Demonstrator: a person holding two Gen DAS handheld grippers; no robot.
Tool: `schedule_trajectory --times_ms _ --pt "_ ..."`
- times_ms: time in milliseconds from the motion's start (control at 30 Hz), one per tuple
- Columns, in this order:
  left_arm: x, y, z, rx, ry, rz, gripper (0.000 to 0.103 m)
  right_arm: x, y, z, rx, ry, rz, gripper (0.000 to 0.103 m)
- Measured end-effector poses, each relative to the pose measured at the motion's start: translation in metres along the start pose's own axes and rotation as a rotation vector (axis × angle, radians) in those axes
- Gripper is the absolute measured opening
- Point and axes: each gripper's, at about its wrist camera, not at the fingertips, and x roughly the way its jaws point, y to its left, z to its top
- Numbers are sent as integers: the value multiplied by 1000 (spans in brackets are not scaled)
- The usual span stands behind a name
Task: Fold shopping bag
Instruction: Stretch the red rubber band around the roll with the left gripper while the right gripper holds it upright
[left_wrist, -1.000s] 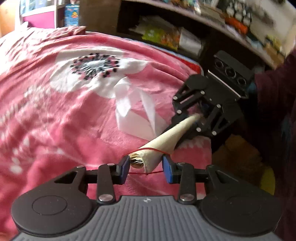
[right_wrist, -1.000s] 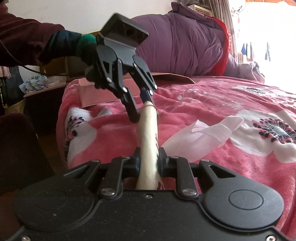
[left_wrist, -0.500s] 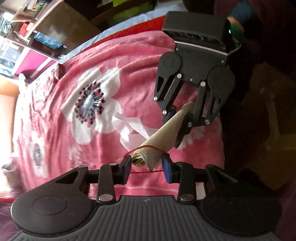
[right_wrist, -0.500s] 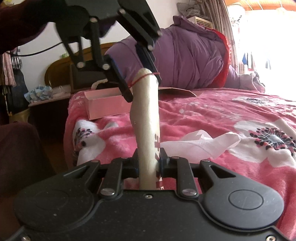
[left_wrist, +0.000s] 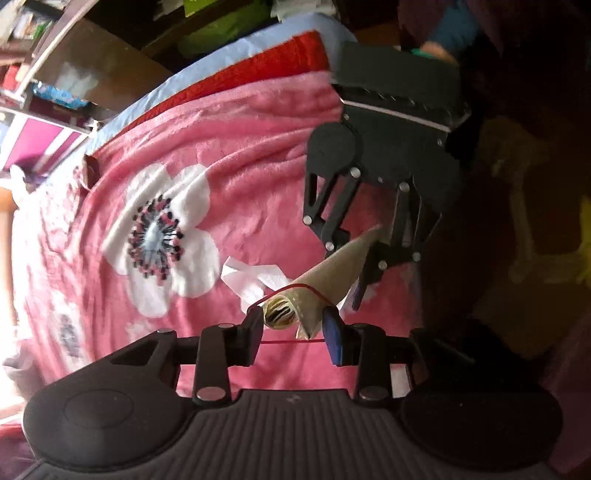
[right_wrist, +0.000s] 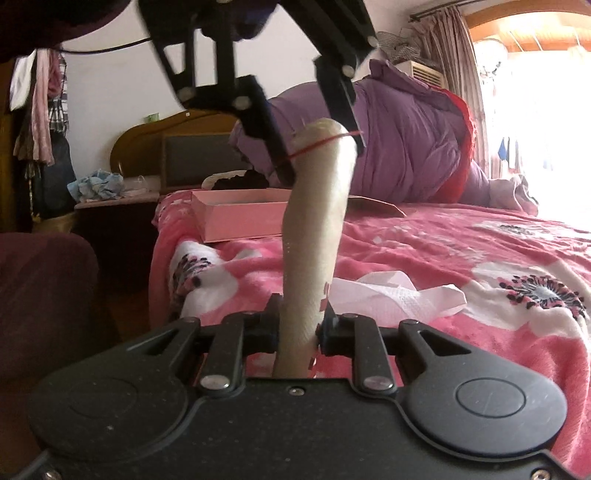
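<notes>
Pinching the rolled beige shopping bag endwise, the right gripper aims it between the spread left gripper (thin red rubber band stretched across).

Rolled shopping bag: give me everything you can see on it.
The rolled shopping bag is a cream, fabric-looking tube, tightly rolled, held in the air over the pink floral blanket. The right gripper is clamped on one end. At the other end, where dark stripes show inside the roll, a red rubber band stretched across the left gripper fingers loops over it. White tissue lies beneath, apart from it.
</notes>
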Motion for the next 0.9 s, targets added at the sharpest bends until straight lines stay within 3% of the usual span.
schedule_trajectory --times_ms 267,300,367,467,600,733,800,900 --pt "3 27 -14 40 -71 -129 35 3 5 0 -52 8 -5 20" --pt "3 27 -15 54 -83 -126 36 3 6 0 -58 9 -6 20" --pt "3 22 -16 91 -112 -110 46 4 7 0 -71 11 -8 20" --pt "5 19 -17 105 -131 -109 46 5 9 0 -86 14 -10 20" --pt "9 30 -22 23 -150 -153 45 5 10 -1 -91 1 -16 20" --pt "12 49 -34 -144 -196 -282 39 2 10 0 -90 -18 -24 20" --pt "14 55 -42 -235 -255 -369 36 1 10 0 -92 -27 -25 19" --pt "6 58 -48 -339 -370 -401 35 -4 5 4 -59 -60 -42 17"
